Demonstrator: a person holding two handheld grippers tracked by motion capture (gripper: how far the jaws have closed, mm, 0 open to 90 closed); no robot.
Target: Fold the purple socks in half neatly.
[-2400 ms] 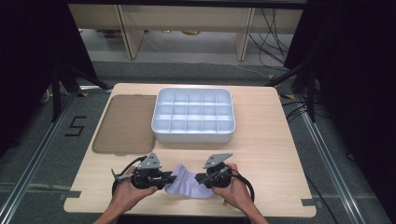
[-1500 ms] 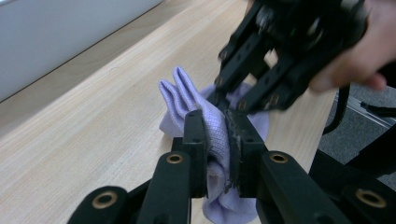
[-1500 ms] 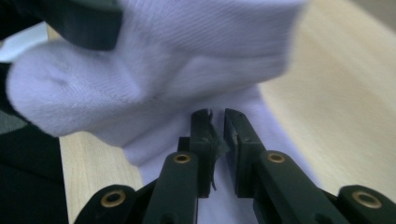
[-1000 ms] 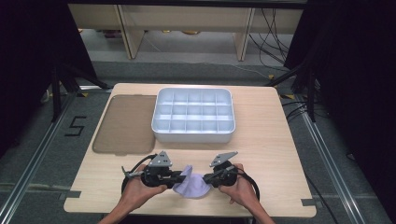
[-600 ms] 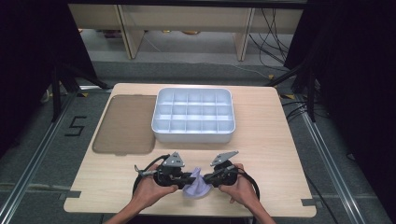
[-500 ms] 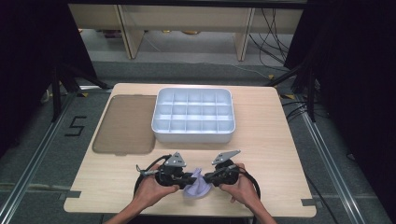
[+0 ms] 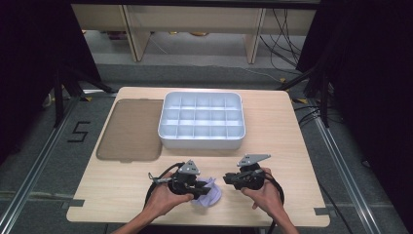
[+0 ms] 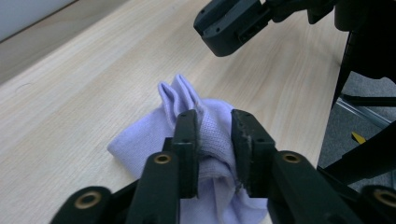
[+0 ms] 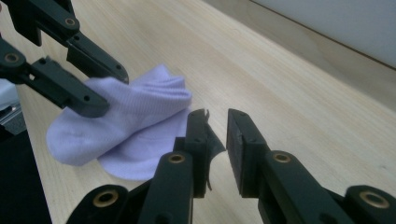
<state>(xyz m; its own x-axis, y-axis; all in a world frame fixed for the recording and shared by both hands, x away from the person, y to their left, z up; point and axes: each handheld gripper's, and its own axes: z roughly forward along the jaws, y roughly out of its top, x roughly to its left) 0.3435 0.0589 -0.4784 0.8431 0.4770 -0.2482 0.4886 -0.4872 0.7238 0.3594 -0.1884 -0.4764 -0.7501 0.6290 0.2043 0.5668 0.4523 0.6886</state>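
A lavender sock [image 7: 210, 196] lies bunched near the table's front edge. My left gripper [image 7: 202, 190] has its jaws on a fold of the sock [image 8: 144, 140]. In the left gripper view the fabric fills the gap between the jaws [image 8: 214, 119], which have just been opening. My right gripper [image 7: 228, 179] hovers just right of the sock, apart from it. Its jaws [image 9: 217, 116] have just been opening and stand a narrow gap apart with nothing between them. The right gripper view shows the sock [image 9: 140, 112] pinched in the left gripper [image 9: 109, 88].
A white tray [image 7: 202, 141] with several compartments stands in the middle of the wooden table. A flat brown mat [image 7: 130, 129] lies to its left. Bare wood [image 7: 292, 146] stretches to the right of the tray and the hands.
The left hand has slid right with the sock, which is now bunched smaller. The right gripper has come off the sock and lifted slightly to the right.
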